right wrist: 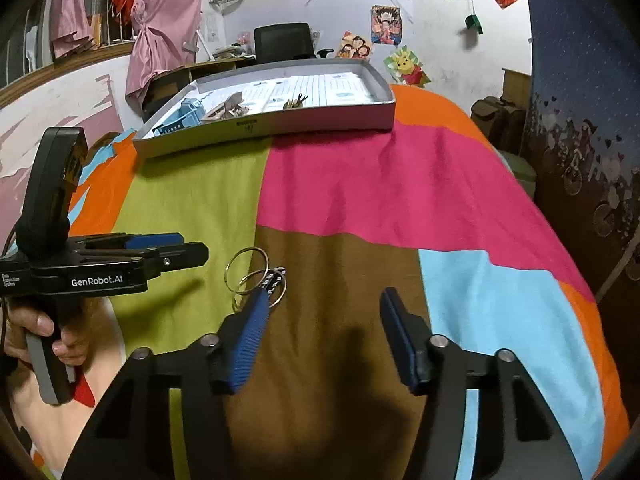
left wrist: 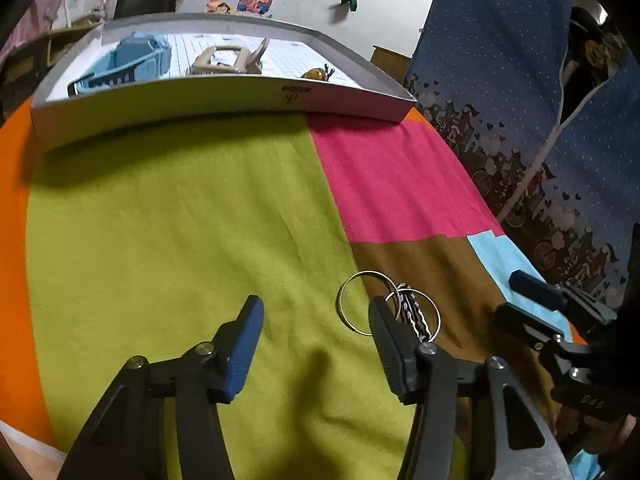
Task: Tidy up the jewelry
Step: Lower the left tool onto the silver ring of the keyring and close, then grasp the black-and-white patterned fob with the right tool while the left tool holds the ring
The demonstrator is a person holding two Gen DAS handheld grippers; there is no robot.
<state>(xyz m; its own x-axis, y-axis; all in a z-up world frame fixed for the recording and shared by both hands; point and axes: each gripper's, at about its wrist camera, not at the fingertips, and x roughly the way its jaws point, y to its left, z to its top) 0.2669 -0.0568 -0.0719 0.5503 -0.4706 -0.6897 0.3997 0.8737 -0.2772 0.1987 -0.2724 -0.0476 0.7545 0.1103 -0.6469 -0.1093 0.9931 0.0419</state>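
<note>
Landmark: the grey tray (left wrist: pixel 224 98) at the far end of the patchwork cloth (left wrist: pixel 160 208). All places below are given from it.

Left gripper (left wrist: pixel 316 320): fingers spread wide, nothing between them. It hovers over the green patch, well on the near side of the tray. Seen side-on in the right wrist view, a hand (right wrist: pixel 38 332) grips its handle low at the left edge.

Right gripper (right wrist: pixel 320 312): fingers also spread wide, empty. It hangs above the brown patch, again well short of the tray. Its blue-padded left finger (right wrist: pixel 250 332) covers part of the jewelry from this camera; whether it touches it cannot be told.

Jewelry: a small cluster of bangles (left wrist: pixel 386 308) lies on the cloth where green meets brown, well apart from the tray and on its near side. At least 2 thin metal rings overlap, with a darker beaded or chain-like piece lying across them. In the left wrist view the cluster sits just beyond the tip of that gripper's right finger (left wrist: pixel 386 336), outside the gap between the fingers.

Inside the tray:
- a blue hair claw clip (left wrist: pixel 132 58), toward its left end
- a beige hair claw clip (left wrist: pixel 230 60), near the middle
- a small amber-brown piece (left wrist: pixel 318 74) toward the right, too small to identify
- pale lined paper (right wrist: pixel 320 88) covering the tray floor
</note>
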